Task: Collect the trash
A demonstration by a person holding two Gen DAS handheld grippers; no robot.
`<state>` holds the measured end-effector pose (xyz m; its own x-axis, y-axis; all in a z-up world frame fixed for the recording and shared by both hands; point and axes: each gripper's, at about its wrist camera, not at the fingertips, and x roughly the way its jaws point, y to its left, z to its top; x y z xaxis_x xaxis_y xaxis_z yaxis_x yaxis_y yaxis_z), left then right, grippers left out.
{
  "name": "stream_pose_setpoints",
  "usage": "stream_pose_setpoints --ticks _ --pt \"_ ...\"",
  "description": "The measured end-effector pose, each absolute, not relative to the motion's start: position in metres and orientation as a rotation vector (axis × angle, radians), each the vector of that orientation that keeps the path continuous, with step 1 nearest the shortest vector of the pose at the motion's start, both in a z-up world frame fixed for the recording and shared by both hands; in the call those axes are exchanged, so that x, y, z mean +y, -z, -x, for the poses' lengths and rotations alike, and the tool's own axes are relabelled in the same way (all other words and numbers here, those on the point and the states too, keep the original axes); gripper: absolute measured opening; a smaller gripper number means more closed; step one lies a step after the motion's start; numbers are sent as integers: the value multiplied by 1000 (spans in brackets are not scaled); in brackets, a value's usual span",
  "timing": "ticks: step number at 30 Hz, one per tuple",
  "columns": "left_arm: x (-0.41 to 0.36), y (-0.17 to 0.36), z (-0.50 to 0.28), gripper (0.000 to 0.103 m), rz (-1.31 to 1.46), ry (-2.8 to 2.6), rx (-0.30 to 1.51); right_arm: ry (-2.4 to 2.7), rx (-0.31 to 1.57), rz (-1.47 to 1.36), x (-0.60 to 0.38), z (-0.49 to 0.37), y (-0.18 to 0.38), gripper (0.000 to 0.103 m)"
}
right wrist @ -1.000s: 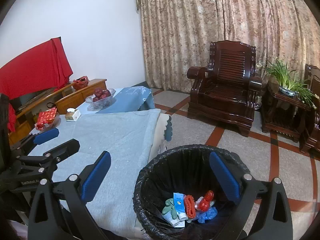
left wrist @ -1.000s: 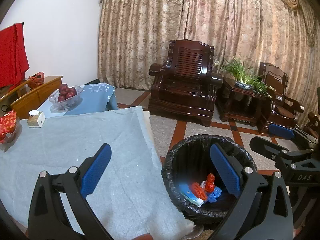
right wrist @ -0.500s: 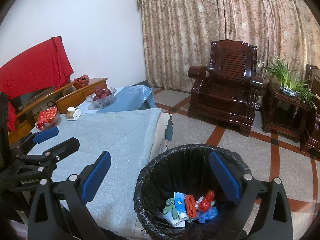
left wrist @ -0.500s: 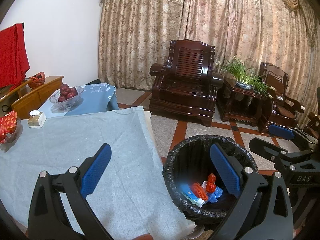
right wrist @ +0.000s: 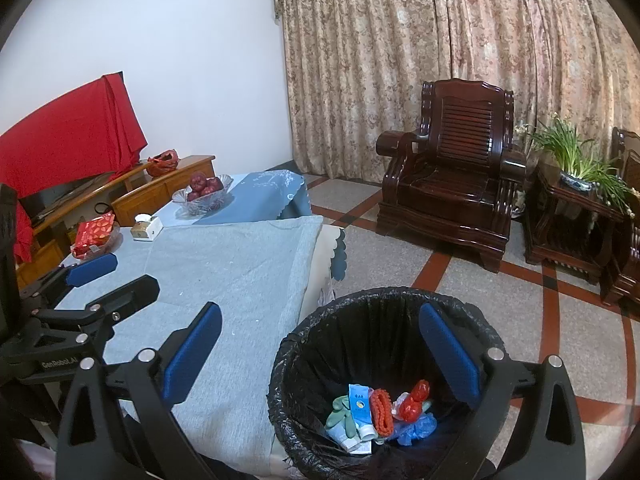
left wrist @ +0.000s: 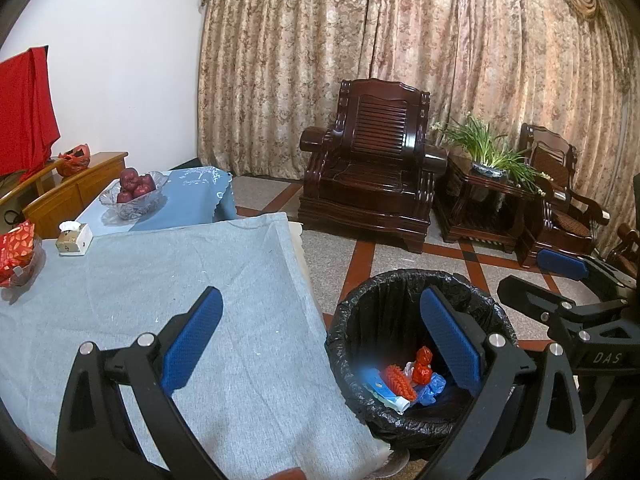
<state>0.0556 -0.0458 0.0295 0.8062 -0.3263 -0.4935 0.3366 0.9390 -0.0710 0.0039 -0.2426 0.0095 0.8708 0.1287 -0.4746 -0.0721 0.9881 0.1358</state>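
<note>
Here both jaws gape wide, empty, over the trash bin (right wrist: 384,300).

bin (right wrist: 304,340): base cut by frame edge | trash (right wrist: 380,412): lower pieces buried, unclear | far chair (left wrist: 560,200): partly behind plant (left wrist: 486,144)

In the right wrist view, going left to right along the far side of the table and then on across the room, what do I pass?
Red packet bowl → tissue box → fruit bowl → armchair → potted plant.
</note>
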Motion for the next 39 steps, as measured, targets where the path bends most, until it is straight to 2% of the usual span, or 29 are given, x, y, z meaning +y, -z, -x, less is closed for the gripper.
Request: stream_pose_setpoints --ticks 39 --pt "-47 -30 -55 96 -21 353 526 -107 507 -117 -243 -5 -12 97"
